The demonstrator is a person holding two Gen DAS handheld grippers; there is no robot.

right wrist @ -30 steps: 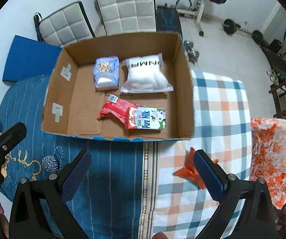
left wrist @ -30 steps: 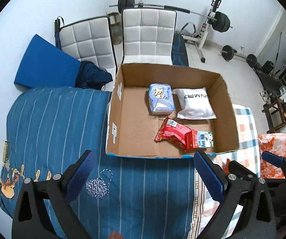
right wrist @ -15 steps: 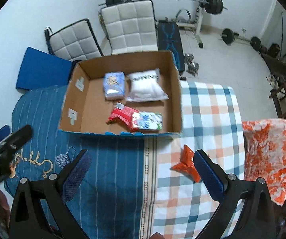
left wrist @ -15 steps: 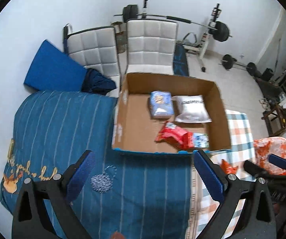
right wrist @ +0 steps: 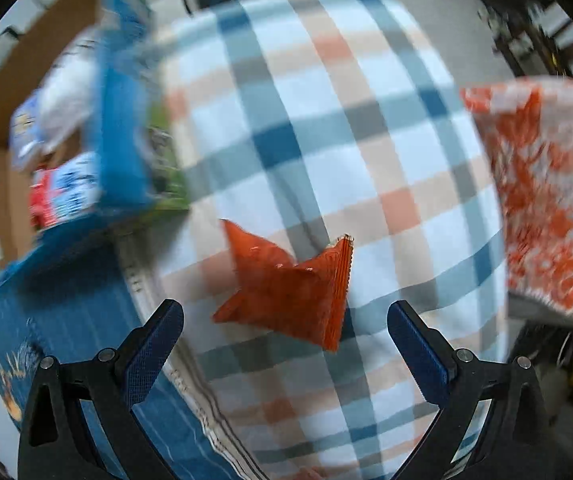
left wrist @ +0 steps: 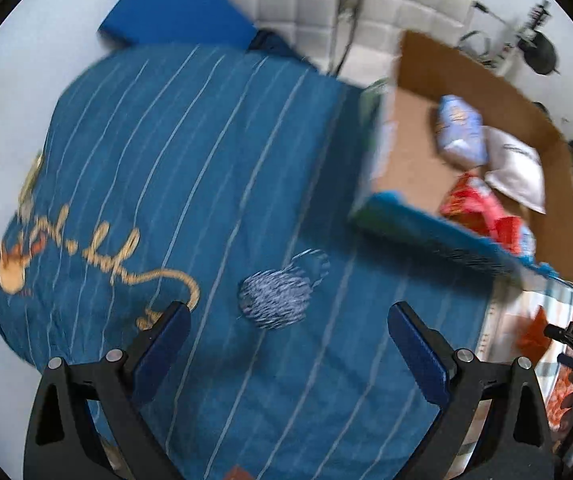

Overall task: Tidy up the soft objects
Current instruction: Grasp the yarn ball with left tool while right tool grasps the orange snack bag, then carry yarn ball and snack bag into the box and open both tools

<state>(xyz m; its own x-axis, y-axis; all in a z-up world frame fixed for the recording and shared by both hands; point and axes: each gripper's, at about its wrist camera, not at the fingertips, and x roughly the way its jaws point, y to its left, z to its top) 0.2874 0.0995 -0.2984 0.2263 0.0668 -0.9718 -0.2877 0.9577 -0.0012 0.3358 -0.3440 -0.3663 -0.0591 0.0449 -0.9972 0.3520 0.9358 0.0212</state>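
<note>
Both grippers have dropped closer: left gripper (left wrist: pixel 288 316), jaws wide, over the blue-and-white yarn ball (left wrist: pixel 276 298) on the striped blue blanket (left wrist: pixel 166 152); right gripper (right wrist: pixel 286 316), jaws wide, over the crinkled orange foil pouch (right wrist: pixel 290 288) on the plaid blanket (right wrist: pixel 326 120).

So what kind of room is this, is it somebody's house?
Probably a home room that doubles as a gym. There's a blue striped bedspread and a checked blanket, padded white chairs, and a barbell weight by the far wall.
</note>
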